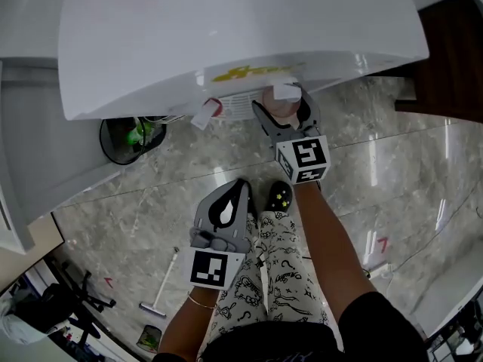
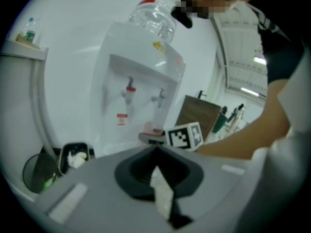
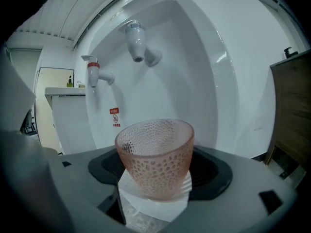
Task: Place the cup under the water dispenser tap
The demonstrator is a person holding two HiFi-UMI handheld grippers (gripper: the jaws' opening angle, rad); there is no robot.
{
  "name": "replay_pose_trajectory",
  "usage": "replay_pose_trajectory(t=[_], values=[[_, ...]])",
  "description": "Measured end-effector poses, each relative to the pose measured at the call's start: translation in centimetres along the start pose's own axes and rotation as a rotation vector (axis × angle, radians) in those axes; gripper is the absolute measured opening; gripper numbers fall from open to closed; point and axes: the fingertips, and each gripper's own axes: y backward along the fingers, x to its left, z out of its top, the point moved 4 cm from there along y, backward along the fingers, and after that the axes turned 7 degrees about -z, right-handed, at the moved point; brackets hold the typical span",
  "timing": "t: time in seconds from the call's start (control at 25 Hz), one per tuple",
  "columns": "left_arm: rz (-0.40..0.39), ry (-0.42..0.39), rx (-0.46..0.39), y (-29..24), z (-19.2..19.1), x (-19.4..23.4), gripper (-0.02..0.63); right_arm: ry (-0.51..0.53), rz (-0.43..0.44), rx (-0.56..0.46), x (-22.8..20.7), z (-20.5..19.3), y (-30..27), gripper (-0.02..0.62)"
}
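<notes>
My left hand-held gripper [image 1: 241,188] hangs closest to me, low over my patterned trouser leg [image 1: 283,266]. Its jaws are clenched together and grasp nothing.

Ahead stands the white water dispenser [image 1: 226,36], with a clear bottle [image 2: 153,13] upended on top. The grey marbled floor [image 1: 392,164] spreads beneath it. A black bin [image 1: 128,138] sits on the floor just to the left of the dispenser.

My right hand-held gripper [image 1: 284,111] reaches into the dispenser's recess, its jaws closed on the pink cup [image 3: 156,159]. The cup is dimpled, see-through and upright, gripped near its base. It sits below the white tap [image 3: 136,40], with the red tap [image 3: 93,71] up to the left. Whether it rests on anything I cannot tell. A small red warning sticker [image 3: 114,116] shows on the recess wall behind it.
</notes>
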Motion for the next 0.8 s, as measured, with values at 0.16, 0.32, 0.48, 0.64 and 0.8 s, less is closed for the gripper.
replay_pose_trajectory(t=[0.16,0.32,0.48,0.64,0.8], values=[[-0.008,0.014,0.006,-0.4,0.1,-0.6,-0.003,-0.006,0.009,0.013,0.1,0.0,0.0,0.360],[-0.014,0.025,0.006,-0.7,0.1,-1.2,-0.003,-0.059,0.038,0.038,0.2,-0.4,-0.3,0.365],[-0.038,0.009,0.021,-0.7,0.0,-2.1,-0.003,-0.070,0.003,0.150,-0.3,-2.6,-0.5,0.364],[-0.035,0.014,0.031,-0.5,-0.2,-2.1,-0.003,-0.095,-0.005,0.177,-0.7,-3.8,0.4,0.364],[-0.023,0.025,0.032,-0.3,-0.5,-1.9,-0.003,-0.158,-0.012,0.164,-0.6,-3.9,2.9,0.364]])
